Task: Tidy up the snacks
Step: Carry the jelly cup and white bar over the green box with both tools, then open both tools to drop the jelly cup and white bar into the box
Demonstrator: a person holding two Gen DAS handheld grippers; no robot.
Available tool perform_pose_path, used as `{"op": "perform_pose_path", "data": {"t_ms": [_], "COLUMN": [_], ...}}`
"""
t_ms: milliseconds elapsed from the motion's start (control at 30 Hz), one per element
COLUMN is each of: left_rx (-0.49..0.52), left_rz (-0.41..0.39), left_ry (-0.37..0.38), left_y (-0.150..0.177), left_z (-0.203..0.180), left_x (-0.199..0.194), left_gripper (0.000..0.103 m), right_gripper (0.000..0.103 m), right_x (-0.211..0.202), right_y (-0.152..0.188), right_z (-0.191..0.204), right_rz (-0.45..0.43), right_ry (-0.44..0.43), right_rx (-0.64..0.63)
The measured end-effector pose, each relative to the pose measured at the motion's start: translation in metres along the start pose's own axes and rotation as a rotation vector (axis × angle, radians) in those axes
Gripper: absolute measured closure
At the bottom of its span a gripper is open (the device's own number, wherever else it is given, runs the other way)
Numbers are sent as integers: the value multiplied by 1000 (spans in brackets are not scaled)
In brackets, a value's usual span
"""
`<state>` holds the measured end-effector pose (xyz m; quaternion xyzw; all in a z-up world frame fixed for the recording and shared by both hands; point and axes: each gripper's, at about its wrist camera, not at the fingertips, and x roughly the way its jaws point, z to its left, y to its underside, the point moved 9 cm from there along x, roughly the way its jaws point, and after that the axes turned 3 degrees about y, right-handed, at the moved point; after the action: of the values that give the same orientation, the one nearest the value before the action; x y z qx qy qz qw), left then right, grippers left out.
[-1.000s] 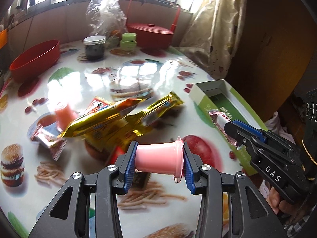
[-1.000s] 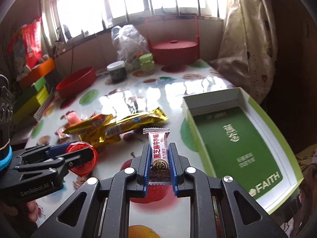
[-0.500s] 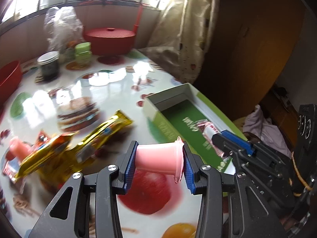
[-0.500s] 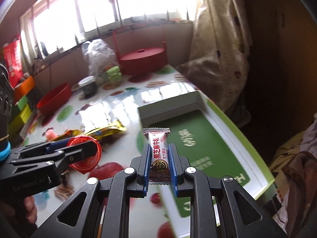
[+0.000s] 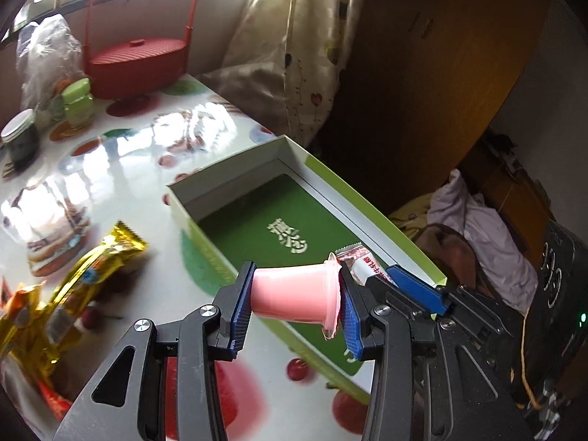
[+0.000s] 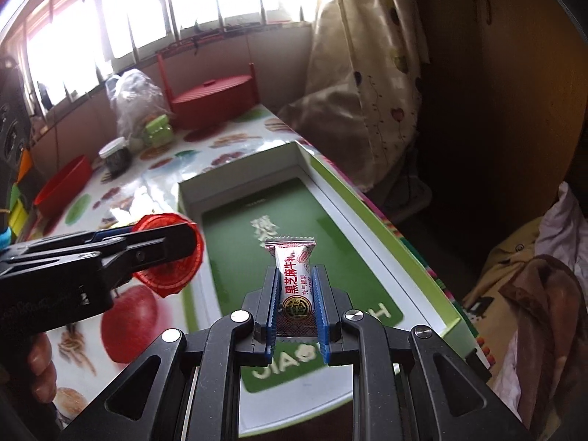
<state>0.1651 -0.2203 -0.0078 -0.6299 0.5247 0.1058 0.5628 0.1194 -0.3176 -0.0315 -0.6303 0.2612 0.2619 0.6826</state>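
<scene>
1. Our left gripper [image 5: 296, 299] clamps the pink jelly cup [image 5: 294, 296] sideways, above the green box's [image 5: 235, 183] near wall.
2. Our right gripper [image 6: 296, 303] pinches the candy bar [image 6: 294, 279] upright over the box's floor.

Daylight from the barred windows [image 6: 154, 18] overexposes them and glares on the glossy tablecloth [image 5: 139, 147]. Right side falls into deep shadow. Fisheye edges curve; left-edge snack packets [image 5: 73, 286] show motion blur.
</scene>
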Motion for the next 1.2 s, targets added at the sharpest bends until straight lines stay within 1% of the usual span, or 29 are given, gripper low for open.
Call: {"op": "perform_pose_path", "data": {"t_ms": [67, 167, 367, 500, 633, 733, 833, 1000, 1200], "left_rx": [21, 32, 41, 48, 47, 51, 40, 42, 27], "left_rz": [13, 35, 64, 69, 83, 82, 85, 85, 58], "left_ry": [2, -5, -52, -65, -52, -62, -54, -50, -28], "left_y": [1, 2, 7, 8, 10, 8, 8, 8, 6], "left_z": [-6, -10, -8, -8, -10, -11, -10, -10, -10], "left_x": [7, 17, 32, 37, 42, 43, 43, 42, 33], "left_gripper": [60, 60, 60, 60, 60, 60, 60, 59, 57], "right_gripper": [86, 86, 86, 86, 86, 85, 85, 80, 72], "right_x": [1, 3, 7, 11, 11, 11, 11, 10, 7], "right_y": [3, 7, 14, 17, 19, 19, 19, 19, 18], "right_z": [-6, -10, -14, -16, -17, -17, -17, -18, -17], "right_rz": [0, 12, 22, 30, 31, 33, 32, 27, 18], "right_ry": [15, 12, 21, 26, 25, 22, 25, 32, 37], "right_rx": [-4, -4, -16, -16, -18, -15, -17, -15, -14]}}
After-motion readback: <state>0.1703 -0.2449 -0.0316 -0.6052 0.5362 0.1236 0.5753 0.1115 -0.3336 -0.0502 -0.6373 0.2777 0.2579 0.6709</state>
